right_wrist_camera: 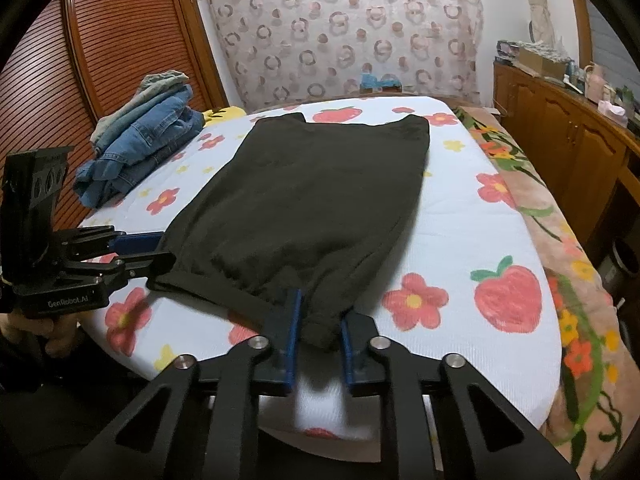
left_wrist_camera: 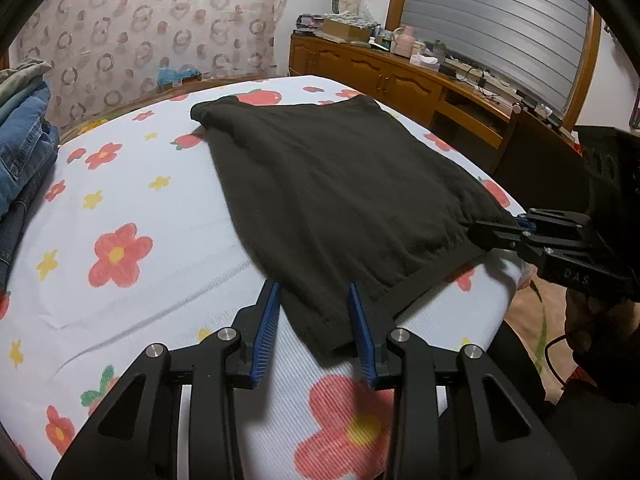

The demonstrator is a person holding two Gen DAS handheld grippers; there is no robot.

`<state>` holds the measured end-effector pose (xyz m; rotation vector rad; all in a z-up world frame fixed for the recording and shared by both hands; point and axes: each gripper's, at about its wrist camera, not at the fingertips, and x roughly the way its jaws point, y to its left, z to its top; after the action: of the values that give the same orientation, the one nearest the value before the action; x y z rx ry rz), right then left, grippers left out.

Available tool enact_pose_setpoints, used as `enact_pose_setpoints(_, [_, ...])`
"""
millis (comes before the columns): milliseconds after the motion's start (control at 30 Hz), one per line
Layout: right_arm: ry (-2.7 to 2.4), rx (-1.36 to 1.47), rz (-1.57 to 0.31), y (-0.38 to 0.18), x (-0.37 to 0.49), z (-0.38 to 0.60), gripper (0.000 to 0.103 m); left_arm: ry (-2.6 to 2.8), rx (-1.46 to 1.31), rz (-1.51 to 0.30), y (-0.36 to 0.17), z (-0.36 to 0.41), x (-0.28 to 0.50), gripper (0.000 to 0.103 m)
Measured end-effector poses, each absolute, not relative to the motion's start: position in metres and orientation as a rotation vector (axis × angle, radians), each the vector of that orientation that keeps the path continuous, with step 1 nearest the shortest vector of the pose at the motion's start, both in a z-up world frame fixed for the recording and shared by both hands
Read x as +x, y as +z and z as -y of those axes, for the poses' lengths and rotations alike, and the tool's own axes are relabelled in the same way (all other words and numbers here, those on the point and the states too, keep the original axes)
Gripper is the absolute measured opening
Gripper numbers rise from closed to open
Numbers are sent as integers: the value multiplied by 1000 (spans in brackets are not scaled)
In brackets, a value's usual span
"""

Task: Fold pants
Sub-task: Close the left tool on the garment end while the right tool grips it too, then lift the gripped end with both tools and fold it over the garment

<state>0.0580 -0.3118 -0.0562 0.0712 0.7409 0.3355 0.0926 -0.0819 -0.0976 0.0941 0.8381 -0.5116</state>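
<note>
Found the black pants [left_wrist_camera: 340,200] spread flat on the bed [left_wrist_camera: 160,240], over a white sheet printed with red flowers and strawberries. Saw them already doubled into a broad panel, far end toward the patterned curtain [right_wrist_camera: 348,40], near hem at the bed's front edge.

Noted the left gripper [left_wrist_camera: 316,328] set at the near left corner of the hem. Saw its blue-padded fingers [left_wrist_camera: 266,328] spread, with the corner of cloth lying slack between them and not squeezed. Could not tell for certain whether the inner pad brushed the fabric edge.

Noted the right gripper [right_wrist_camera: 318,338] at the near right corner. Saw its fingers [right_wrist_camera: 290,332] drawn close and pinching a bunched fold of the hem, with the cloth puckered and gathered toward the pinch. Confirmed the same clamp from the left wrist view, out at the right edge of the bed.

Spotted a pile of folded jeans [right_wrist_camera: 152,140] on the far left of the bed, well apart from the pants. Made out a wooden cabinet [left_wrist_camera: 380,76] with cluttered top along the right wall, and a flowered blanket [right_wrist_camera: 560,248] beside the sheet on that side.
</note>
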Motion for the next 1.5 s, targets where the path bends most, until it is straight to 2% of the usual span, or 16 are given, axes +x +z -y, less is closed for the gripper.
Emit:
enact_pose_setpoints(133, [338,76,-733,-57,55,309,12,-551,77,-845,-97,83,90,18])
enact_pose_setpoints(233, [345,87,-733,-57,53,309,11,-555,89,-843,-95,85,88,10])
enact_pose_setpoints(333, [356,94,-726,-54,49,310,11,-561,84,-833,-87,83,85,8])
enact_pose_setpoints(1133, [393,39,-541,14,8,311,11,-592,64,-619,1,67,51,7])
enact_pose_setpoints(1500, [418,21,-484,27,-2,313,11,-566,77,-571,16,59,45,7])
